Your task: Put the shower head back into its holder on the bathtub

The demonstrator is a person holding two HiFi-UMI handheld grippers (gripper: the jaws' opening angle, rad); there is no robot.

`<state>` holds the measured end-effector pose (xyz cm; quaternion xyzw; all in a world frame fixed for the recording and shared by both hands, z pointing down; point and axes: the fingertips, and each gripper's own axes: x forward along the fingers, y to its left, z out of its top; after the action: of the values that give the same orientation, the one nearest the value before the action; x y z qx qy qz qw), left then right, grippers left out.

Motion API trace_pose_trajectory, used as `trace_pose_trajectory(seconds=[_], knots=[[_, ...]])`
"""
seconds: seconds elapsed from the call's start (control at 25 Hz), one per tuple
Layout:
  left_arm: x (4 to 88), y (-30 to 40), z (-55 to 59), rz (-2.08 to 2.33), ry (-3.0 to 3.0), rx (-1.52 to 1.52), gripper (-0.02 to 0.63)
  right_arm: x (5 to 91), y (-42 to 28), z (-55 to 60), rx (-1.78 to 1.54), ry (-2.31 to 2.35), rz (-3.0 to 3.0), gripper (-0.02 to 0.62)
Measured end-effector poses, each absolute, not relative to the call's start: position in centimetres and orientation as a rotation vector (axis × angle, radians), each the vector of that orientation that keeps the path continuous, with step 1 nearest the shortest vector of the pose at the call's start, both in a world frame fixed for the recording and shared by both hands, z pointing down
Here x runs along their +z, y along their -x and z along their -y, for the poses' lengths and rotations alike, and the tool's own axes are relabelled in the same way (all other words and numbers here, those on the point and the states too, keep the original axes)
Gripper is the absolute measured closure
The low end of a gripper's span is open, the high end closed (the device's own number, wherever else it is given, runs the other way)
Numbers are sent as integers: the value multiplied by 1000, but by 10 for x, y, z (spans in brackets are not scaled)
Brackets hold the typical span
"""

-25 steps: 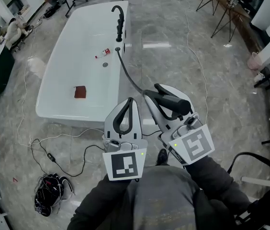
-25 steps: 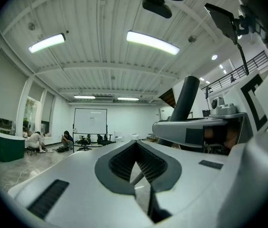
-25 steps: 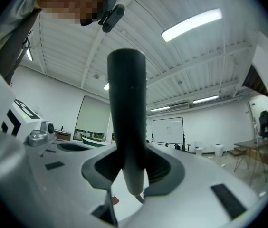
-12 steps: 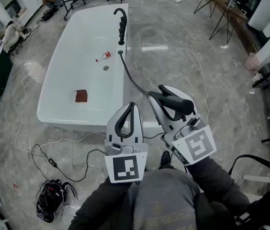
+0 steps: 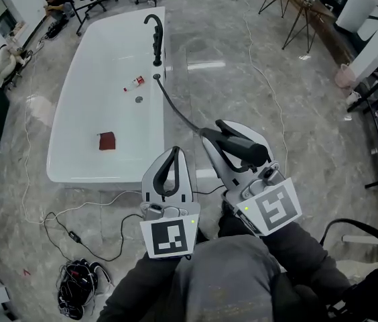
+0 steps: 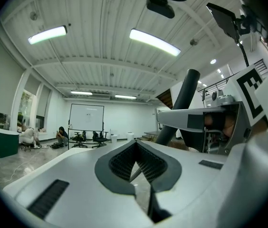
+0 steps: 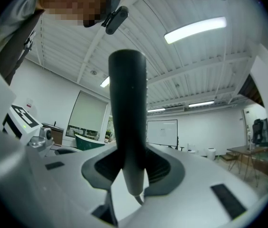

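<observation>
While right gripper (image 5: 217, 131) pinches shower head (image 5: 244, 147), faucet (image 5: 155, 40), likely holder spot, lies well ahead-left; left gripper (image 5: 174, 153) pressed together, empty.

No words, numbers or brand names can be read. The left marker cube (image 5: 170, 237) and the right marker cube (image 5: 272, 206) carry only black-and-white square patterns, no letters. The small bottle (image 5: 133, 83) lying in the bathtub (image 5: 61, 123) has a red label, its print too small to read. The whiteboard (image 6: 86, 117) at the far wall looks blank.
</observation>
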<state>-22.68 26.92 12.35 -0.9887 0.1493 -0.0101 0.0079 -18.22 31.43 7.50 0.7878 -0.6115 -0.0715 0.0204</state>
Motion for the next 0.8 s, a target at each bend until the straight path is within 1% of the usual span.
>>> trace_pose_trajectory(seconds=[0.36,0.6,0.8], knots=[[146,208,-267,-503,3069,-52,604,99,164,-317,-211,-2457,1936,466],[149,154,-273,-605,3033,-90,604,98,105,-324,-179,-2439,2009,468],[155,125,-265,-665,3016,-126,604,104,75,-319,-162,-2407,2059,468]])
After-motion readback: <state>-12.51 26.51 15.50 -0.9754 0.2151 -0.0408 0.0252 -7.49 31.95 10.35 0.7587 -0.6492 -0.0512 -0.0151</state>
